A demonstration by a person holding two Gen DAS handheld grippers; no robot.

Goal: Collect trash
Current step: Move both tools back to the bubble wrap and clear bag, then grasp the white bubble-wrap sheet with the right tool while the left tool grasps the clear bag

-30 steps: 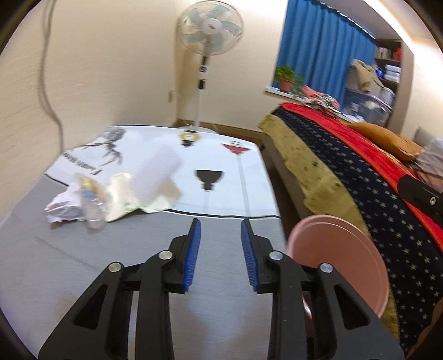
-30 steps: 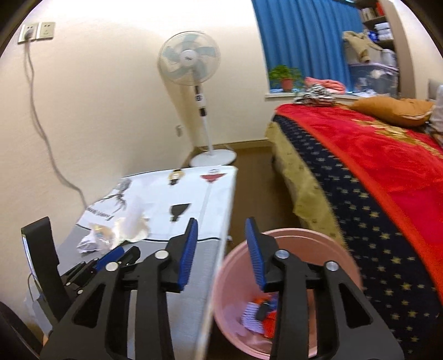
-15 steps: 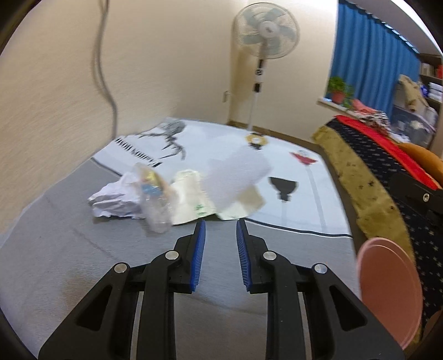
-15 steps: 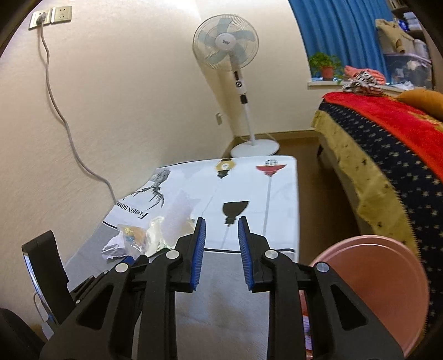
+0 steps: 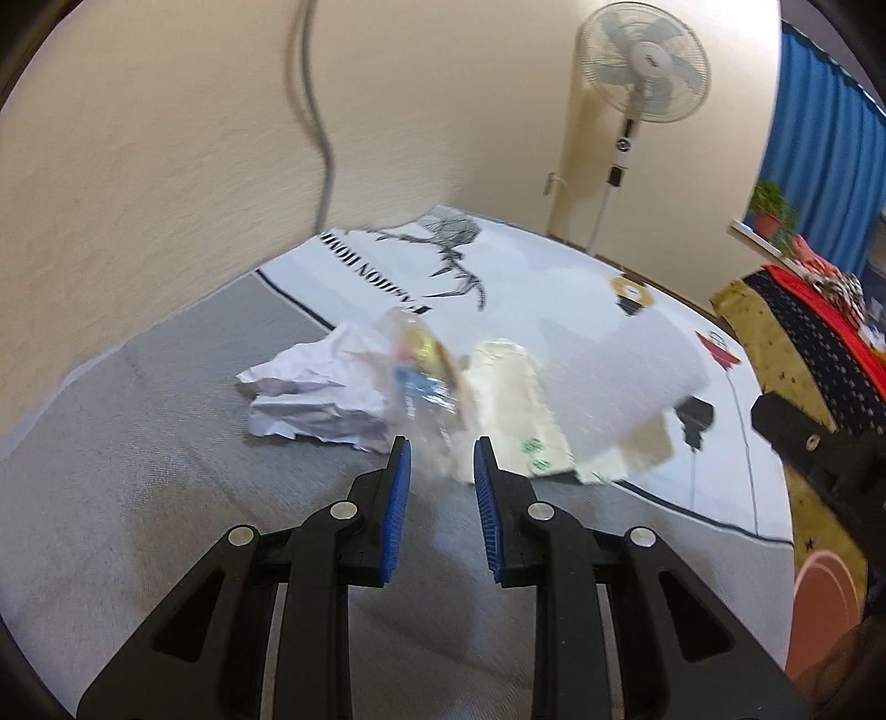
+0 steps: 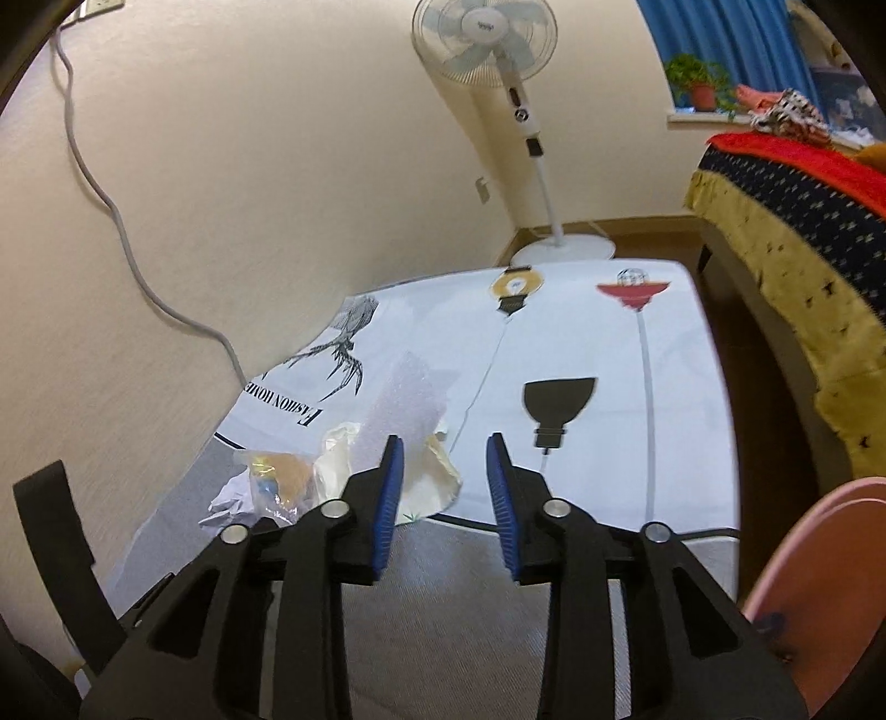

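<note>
Approach step: left gripper (image 5: 437,462) spread narrowly, empty; right gripper (image 6: 443,471) opening, empty. Next, pinch the wrapper (image 5: 423,371).

The pink bin (image 6: 819,587) is cut off at the frame's edge; trash pile (image 5: 421,382) blurred.

paper (image 5: 310,393) white | bin (image 6: 830,581) pink | curtain (image 6: 736,44) blue | claw pads (image 5: 396,509) blue

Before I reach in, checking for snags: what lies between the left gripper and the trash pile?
Only bare grey tabletop, per the left wrist view, between left gripper and trash pile.
</note>
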